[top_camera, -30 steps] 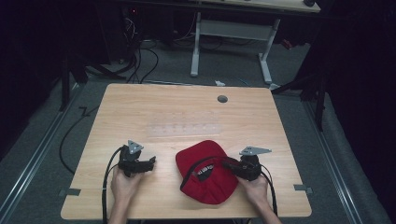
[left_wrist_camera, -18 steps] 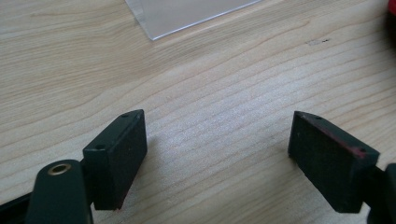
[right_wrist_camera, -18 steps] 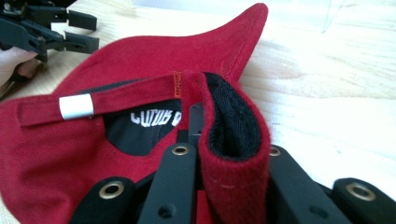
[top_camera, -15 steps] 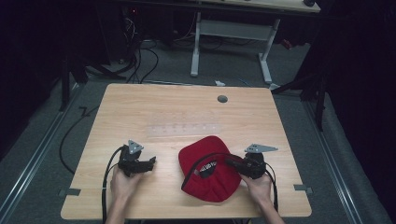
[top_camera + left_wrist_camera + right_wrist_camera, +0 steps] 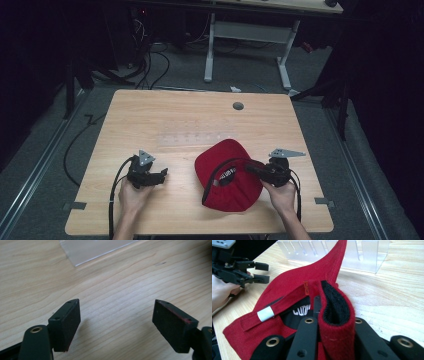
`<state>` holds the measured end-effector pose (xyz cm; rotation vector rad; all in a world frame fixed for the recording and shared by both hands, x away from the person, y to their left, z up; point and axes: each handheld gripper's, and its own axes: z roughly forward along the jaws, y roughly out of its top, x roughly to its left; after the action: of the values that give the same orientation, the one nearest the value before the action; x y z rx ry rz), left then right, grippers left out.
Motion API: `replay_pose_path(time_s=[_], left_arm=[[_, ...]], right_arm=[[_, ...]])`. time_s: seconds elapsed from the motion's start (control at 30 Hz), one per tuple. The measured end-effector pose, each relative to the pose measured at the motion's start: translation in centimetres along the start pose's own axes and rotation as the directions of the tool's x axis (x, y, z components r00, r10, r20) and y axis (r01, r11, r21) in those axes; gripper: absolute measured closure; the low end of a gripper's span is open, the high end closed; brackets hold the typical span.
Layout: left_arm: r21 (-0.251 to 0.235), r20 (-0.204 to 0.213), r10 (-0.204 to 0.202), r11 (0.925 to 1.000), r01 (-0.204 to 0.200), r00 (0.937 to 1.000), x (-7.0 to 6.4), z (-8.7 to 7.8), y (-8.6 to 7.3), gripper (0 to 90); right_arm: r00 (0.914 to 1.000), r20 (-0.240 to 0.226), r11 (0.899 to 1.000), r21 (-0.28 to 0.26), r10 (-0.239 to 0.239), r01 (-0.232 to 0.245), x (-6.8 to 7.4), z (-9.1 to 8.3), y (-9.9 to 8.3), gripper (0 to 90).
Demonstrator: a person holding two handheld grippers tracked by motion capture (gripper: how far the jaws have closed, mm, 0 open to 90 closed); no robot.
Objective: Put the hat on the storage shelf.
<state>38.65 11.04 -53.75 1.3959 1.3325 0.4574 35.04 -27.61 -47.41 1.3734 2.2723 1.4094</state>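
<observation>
The right gripper (image 5: 329, 340), at the bottom centre of its own view, has its two black jaws pinched together on a fold of the red cotton baseball cap (image 5: 294, 290), gripping the rim where the black inner sweatband shows. In the high view the same right gripper (image 5: 256, 169) sits at the lower right of the frame, reaching in over the cap (image 5: 227, 187), which lies upside down on the light wooden table (image 5: 175, 112), near the front edge and right of centre. The cap's red adjusting strap with a white tip (image 5: 265, 313) runs across the lower left of the right gripper view.

To do this step well, I would keep the pinch firm and deep on the doubled rim, since the soft cloth looks likely to slide out of a shallow grip, and move the cap slowly so that the brim does not drag on the wood.

The left gripper (image 5: 116, 325) has its jaws wide apart with nothing between them, hanging over bare tabletop; in the high view the left gripper (image 5: 162, 175) is at the lower left, well apart from the cap.

Counted: one cap, two grippers, one clear plastic slotted rack (image 5: 332, 252) along the top of the right gripper view, and one small round grey grommet (image 5: 238, 106) near the table's far edge.
</observation>
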Motion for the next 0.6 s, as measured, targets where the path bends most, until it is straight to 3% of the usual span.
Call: replay_pose_path(time_s=[0.13,0.3,0.33,0.4,0.43,0.47,0.53,0.6], left_arm=[[-0.020,0.062,0.002,0.9998,-0.001,0.9981,-0.9,-0.8,0.3,23.0],[-0.005,0.125,0.012,0.9999,-0.012,0.9921,-2.0,-1.2,0.1,22.0],[0.001,0.153,0.025,0.9997,-0.026,0.9880,-2.7,-1.4,-0.1,21.4],[-0.001,0.168,0.030,0.9995,-0.030,0.9853,-3.0,-1.6,-0.2,21.4],[0.000,0.193,0.045,0.9990,-0.046,0.9802,-3.7,-1.8,-0.3,21.4],[0.000,0.193,0.045,0.9990,-0.046,0.9802,-3.7,-1.8,-0.3,21.4],[0.001,0.222,0.072,0.9972,-0.074,0.9724,-4.8,-2.0,-0.5,21.3],[0.003,0.229,0.076,0.9968,-0.079,0.9704,-5.2,-2.0,-0.5,21.3]], right_arm=[[1.0000,-0.003,1.000,-0.004,0.004,-0.004,0.0,-0.1,0.5,83.8],[0.9998,-0.004,1.000,-0.009,0.020,-0.020,0.0,-0.2,0.8,83.9],[0.9994,-0.006,0.999,-0.006,0.033,-0.033,-0.1,-0.2,0.8,83.9],[0.9992,-0.008,0.999,-0.006,0.038,-0.038,-0.1,-0.2,0.8,83.9],[0.9992,-0.009,0.999,-0.006,0.040,-0.040,-0.1,-0.2,0.8,83.9],[0.9992,-0.009,0.999,-0.006,0.040,-0.040,-0.1,-0.2,0.8,83.9],[0.9988,-0.012,0.999,-0.004,0.047,-0.047,-0.1,-0.2,1.0,83.9],[0.9987,-0.015,0.999,-0.003,0.048,-0.048,0.0,-0.2,1.1,83.8]])
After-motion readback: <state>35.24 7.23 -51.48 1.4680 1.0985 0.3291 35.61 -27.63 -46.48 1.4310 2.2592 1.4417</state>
